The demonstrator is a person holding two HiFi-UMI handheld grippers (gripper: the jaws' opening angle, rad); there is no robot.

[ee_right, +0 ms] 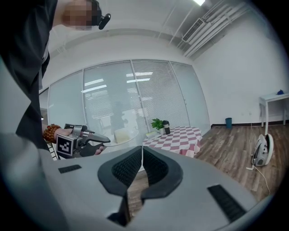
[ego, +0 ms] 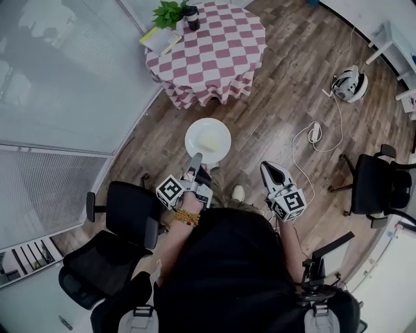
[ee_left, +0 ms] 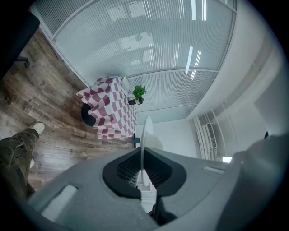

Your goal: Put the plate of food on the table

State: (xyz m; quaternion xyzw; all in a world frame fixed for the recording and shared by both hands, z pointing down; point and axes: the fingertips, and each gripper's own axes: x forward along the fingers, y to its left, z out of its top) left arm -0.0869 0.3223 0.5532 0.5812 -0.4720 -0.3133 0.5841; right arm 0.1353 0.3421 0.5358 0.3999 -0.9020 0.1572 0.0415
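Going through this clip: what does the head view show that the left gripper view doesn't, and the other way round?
Head view only: the pale food on the plate, seen from above, the right gripper and a white floor appliance. Left gripper view only: the left gripper with its jaws shut on the plate's rim, edge-on. Both: the plate, the checkered table and its plant, the wood floor.

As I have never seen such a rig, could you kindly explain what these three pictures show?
A person carries a hand-held tool with tongs in each hand. One picture looks down from a camera on the head; the other two look along each tool's tongs. The left tongs are shut on the rim of a white plate with pale food. The right tongs are shut and empty. Ahead stands a table with a checked cloth, bearing a plant and a dark cup.
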